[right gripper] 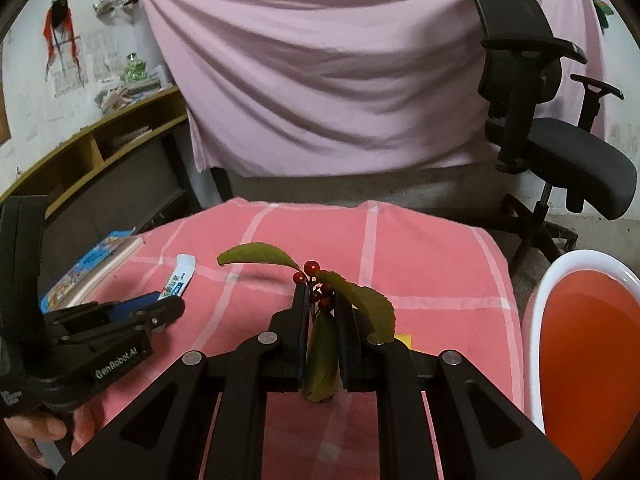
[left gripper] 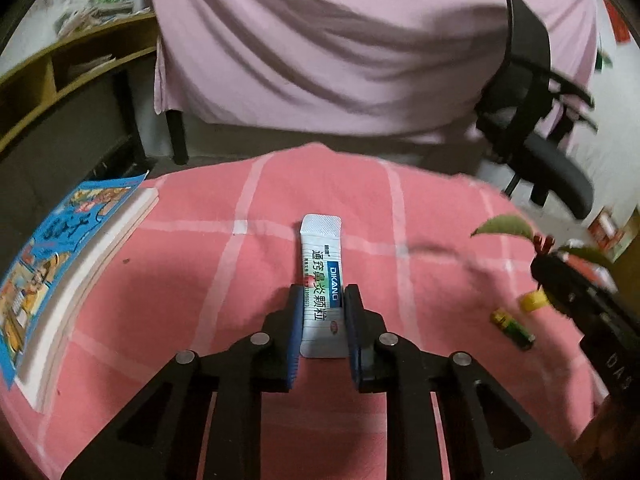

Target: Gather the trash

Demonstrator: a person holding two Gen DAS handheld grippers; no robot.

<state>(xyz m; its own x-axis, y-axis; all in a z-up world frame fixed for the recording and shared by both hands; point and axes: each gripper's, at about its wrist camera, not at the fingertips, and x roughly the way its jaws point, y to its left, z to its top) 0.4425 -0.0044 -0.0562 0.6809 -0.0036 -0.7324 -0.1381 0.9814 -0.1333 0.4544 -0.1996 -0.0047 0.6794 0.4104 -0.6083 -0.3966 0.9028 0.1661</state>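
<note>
My left gripper (left gripper: 322, 294) is shut on a white medicine sachet (left gripper: 321, 276) with green and blue print, held above the pink checked cloth (left gripper: 224, 264). It also shows in the right wrist view (right gripper: 178, 280). My right gripper (right gripper: 322, 296) is shut on a leafy twig with red berries (right gripper: 320, 292), also above the cloth. The twig's leaves show at the right of the left wrist view (left gripper: 506, 228). A small green battery (left gripper: 513, 329) and a yellow cap (left gripper: 534, 302) lie on the cloth near the right gripper.
A blue-covered book stack (left gripper: 56, 264) lies on the cloth's left side. A white bin with a red liner (right gripper: 580, 340) stands at the right beside the table. A black office chair (right gripper: 560, 152) and a pink draped sheet (right gripper: 340, 80) are behind. Wooden shelves (right gripper: 100, 148) stand at the left.
</note>
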